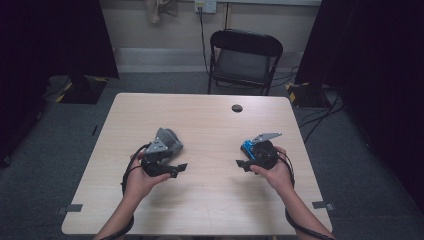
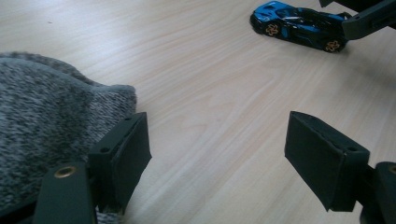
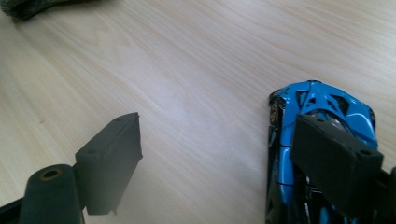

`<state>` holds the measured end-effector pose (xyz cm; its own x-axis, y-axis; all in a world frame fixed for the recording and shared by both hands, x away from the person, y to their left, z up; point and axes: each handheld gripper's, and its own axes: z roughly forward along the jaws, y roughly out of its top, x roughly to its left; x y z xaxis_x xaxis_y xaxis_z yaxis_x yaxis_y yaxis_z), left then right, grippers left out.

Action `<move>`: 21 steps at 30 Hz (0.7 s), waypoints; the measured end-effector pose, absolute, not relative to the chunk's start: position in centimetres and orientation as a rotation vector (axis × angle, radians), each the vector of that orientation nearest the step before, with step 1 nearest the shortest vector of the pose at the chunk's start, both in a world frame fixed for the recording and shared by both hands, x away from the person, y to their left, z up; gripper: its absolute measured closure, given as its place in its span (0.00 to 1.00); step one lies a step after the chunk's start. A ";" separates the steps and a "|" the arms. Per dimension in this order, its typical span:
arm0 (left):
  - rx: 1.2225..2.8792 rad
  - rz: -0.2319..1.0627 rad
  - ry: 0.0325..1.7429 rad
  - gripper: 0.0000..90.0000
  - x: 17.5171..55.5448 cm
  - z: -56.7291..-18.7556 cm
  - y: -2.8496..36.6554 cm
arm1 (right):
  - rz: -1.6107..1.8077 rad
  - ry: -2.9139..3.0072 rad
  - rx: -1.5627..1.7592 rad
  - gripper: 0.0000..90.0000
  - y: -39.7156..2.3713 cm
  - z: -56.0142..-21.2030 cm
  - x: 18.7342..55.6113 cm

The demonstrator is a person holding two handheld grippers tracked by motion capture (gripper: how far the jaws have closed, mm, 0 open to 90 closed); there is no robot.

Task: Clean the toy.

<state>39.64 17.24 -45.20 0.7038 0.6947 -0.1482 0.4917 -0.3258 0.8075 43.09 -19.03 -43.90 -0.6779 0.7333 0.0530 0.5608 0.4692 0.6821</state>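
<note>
A grey knitted cloth (image 1: 170, 141) lies on the wooden table (image 1: 200, 120), left of centre. My left gripper (image 1: 178, 168) sits just in front of it, open, with bare table between its jaws. In the left gripper view the knitted cloth (image 2: 46, 121) lies against the left finger (image 2: 123, 156), outside the gap of the left gripper (image 2: 217, 135). A blue toy car (image 1: 247, 147) stands at the right. My right gripper (image 1: 241, 163) is beside it, open. In the right gripper view the right finger (image 3: 334, 163) hangs over the blue toy car (image 3: 322, 100), and the gap of the right gripper (image 3: 217, 130) holds nothing.
A dark cable hole (image 1: 237, 108) is set into the table near its far edge. A black folding chair (image 1: 244, 57) stands behind the table. Dark curtains hang at both sides, and cables run over the floor at the right (image 1: 320, 117).
</note>
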 end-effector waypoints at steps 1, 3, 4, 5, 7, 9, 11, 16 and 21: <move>1.993 0.270 0.905 0.24 39.5 -45.3 17.1 | 1.011 2.473 1.108 0.18 -18.9 -43.9 43.0; 1.995 0.259 0.902 0.24 39.3 -45.4 16.9 | 1.021 2.479 1.099 0.18 -18.7 -44.0 42.8; 2.001 0.264 0.899 0.24 39.2 -45.5 16.8 | 1.028 2.484 1.095 0.18 -18.6 -44.0 42.6; 2.003 0.263 0.895 0.24 39.1 -45.6 16.8 | 1.032 2.489 1.095 0.18 -18.4 -44.1 42.5; 2.012 0.257 0.891 0.24 38.8 -45.8 16.6 | 1.039 2.493 1.089 0.18 -18.2 -44.2 42.3; 2.012 0.252 0.881 0.24 38.6 -45.9 16.4 | 1.042 2.500 1.081 0.18 -18.0 -44.3 42.1; 2.021 0.251 0.870 0.24 38.4 -45.9 16.2 | 1.046 2.504 1.072 0.18 -17.7 -44.4 41.9; 2.027 0.227 0.857 0.23 37.8 -46.4 16.0 | 1.048 2.520 1.041 0.18 -17.1 -44.5 41.3; 2.048 0.216 0.838 0.23 37.3 -46.7 15.9 | 1.057 2.538 1.008 0.18 -16.5 -44.6 40.6</move>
<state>37.29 15.86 -46.73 0.7564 0.6353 -0.1558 0.4810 -0.3788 0.7907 40.61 -16.49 -44.63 -0.7429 0.6665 0.0622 0.5137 0.5081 0.6913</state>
